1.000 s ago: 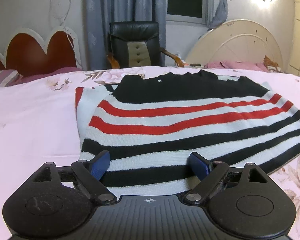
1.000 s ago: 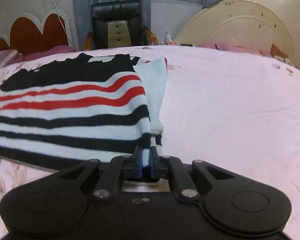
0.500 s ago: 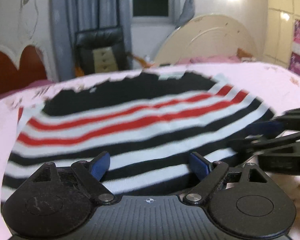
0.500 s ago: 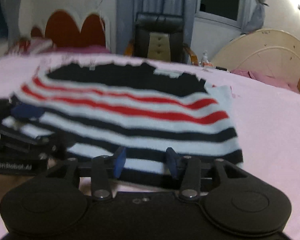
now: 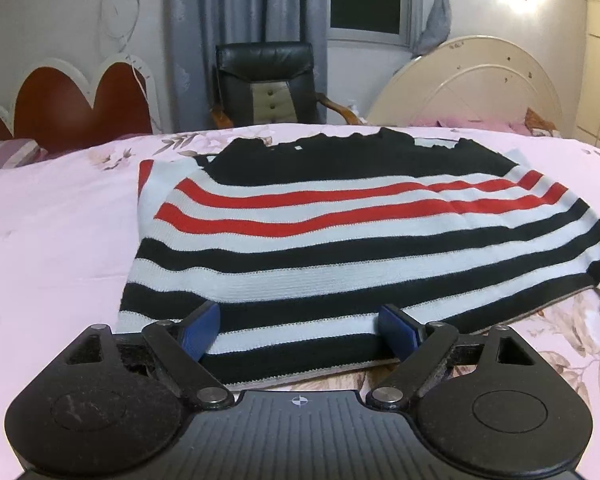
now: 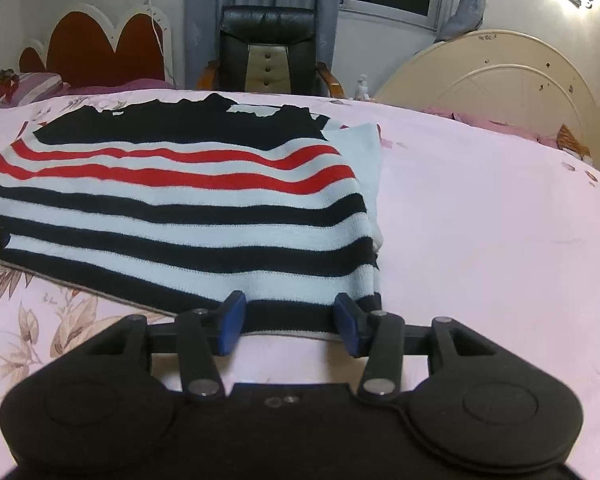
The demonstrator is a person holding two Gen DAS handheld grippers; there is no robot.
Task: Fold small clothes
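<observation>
Nearest the left wrist camera, the left gripper (image 5: 300, 330) stands with its blue pads wide apart over the near hem of the black, white and red striped knit sweater (image 5: 340, 240), not pinching it. The right gripper (image 6: 291, 322) sits at the sweater's near right corner, its jaws opening, with the hem lying between the pads but not pressed. The sweater lies spread flat on the pink floral bedsheet (image 6: 480, 220), sleeves tucked in at both sides. Beyond the bed stand a black leather armchair (image 5: 266, 80), a red scalloped headboard (image 5: 72, 108), a cream round headboard (image 6: 500, 76) and grey curtains (image 5: 244, 4).
</observation>
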